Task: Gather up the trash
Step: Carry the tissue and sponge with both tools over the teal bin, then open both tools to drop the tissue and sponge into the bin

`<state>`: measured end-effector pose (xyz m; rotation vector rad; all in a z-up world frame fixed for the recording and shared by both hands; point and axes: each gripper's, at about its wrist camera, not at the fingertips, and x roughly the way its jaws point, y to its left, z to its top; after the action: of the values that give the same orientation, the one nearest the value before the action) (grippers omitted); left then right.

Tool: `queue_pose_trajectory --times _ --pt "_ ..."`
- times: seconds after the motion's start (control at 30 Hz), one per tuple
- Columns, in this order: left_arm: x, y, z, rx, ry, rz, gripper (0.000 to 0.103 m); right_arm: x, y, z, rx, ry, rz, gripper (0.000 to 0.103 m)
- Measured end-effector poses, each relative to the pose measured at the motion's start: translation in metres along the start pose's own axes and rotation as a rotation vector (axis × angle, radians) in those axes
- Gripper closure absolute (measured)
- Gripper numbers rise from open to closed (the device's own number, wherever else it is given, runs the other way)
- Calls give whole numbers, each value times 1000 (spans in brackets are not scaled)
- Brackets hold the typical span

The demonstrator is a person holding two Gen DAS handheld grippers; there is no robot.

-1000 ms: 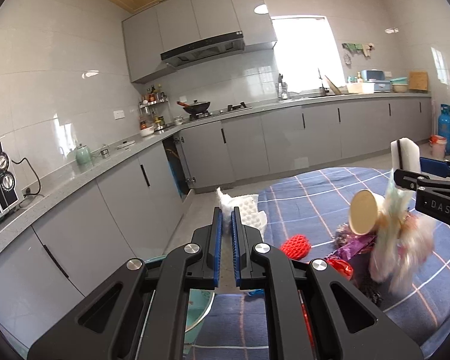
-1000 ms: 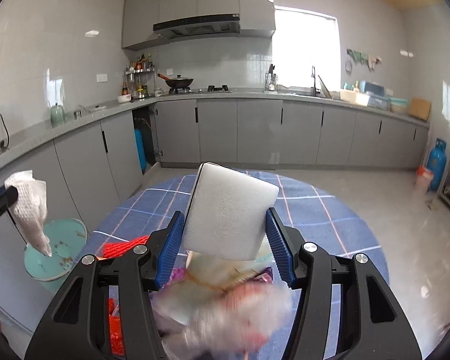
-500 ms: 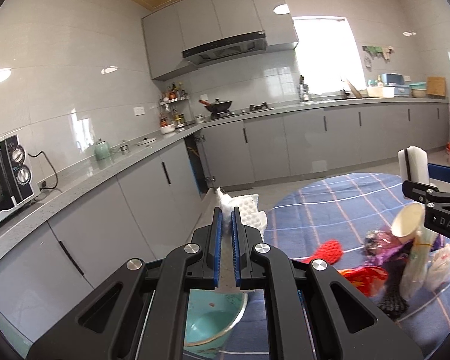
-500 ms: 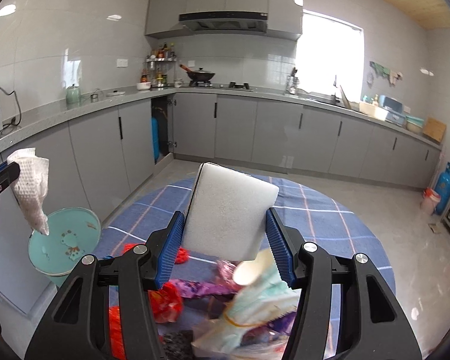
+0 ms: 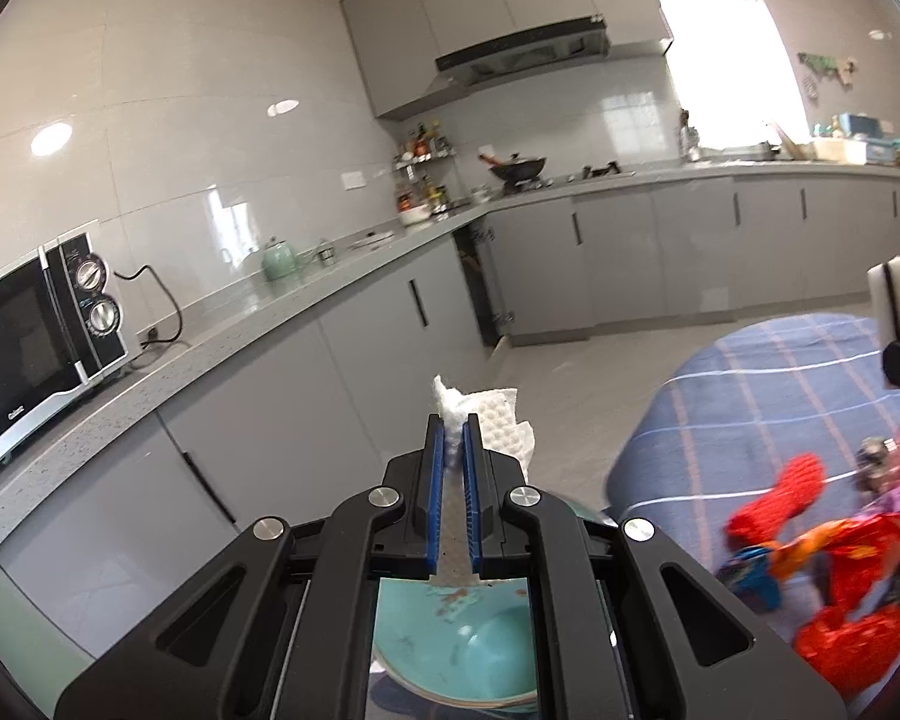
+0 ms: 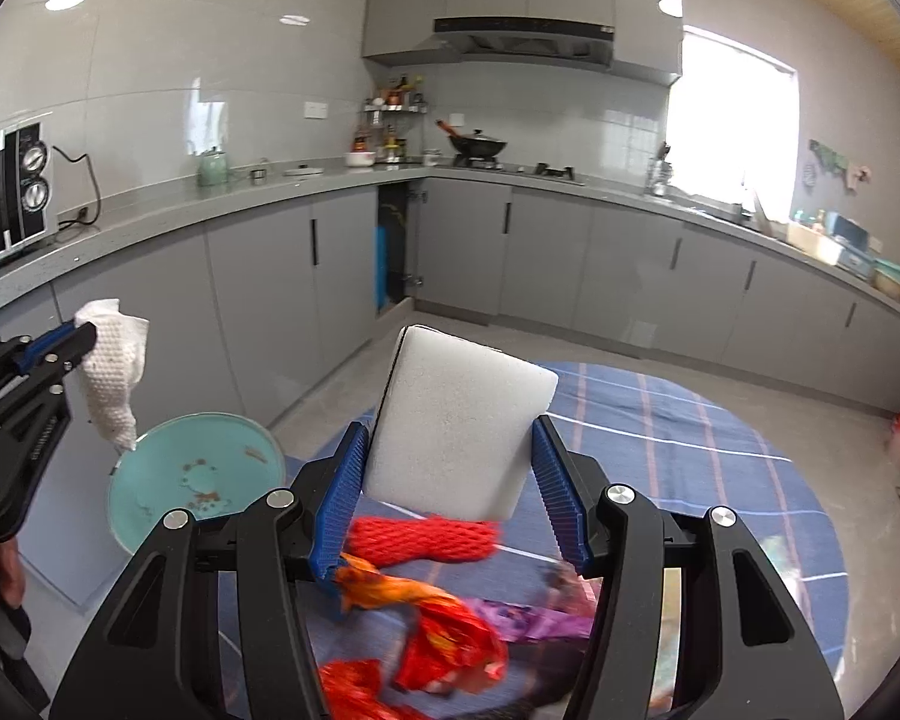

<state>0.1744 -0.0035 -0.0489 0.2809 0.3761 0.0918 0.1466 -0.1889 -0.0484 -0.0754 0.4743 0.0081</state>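
Trash in both hands: your left gripper point(image 5: 453, 426) has its fingers pinched nearly together on a crumpled white paper towel point(image 5: 489, 420), which sticks out past the tips and, seen from the right wrist view, hangs down from them point(image 6: 114, 372). Directly below those fingers sits the teal bin point(image 5: 456, 642), its open mouth facing up and flecked with scraps; from the right wrist it lies down and to the left point(image 6: 195, 474), just off the edge of the tabletop point(image 6: 690, 438). Your right gripper point(image 6: 456, 468) holds its fingers about half apart, clamped on the two flanks of a white foam block point(image 6: 459, 420) that stands upright between them, its long axis running up and away from the tips. Beneath and just ahead of the right fingers, red netting point(image 6: 426, 537) and bright wrappers point(image 6: 444, 630) lie scattered on the blue checked cloth. Your left hand is the nearer one to the bin, so the towel looks ready to drop first; the block has to travel leftward across the tabletop edge to follow.
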Motion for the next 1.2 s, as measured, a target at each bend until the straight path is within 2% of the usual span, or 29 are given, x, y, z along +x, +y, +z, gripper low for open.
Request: queue_pose_trajectory --times 0.33,0.73,1.0,1.2 --pt "33 18 -14 12 64 67 96 26 31 5 -32 18 85 48" --pt "58 25 -29 67 115 161 96 55 77 2 -175 26 59 48" --pt "77 23 -37 109 146 189 96 81 99 -4 -233 69 75 48" --pt "87 22 -43 108 165 175 95 96 113 -8 -261 100 114 48"
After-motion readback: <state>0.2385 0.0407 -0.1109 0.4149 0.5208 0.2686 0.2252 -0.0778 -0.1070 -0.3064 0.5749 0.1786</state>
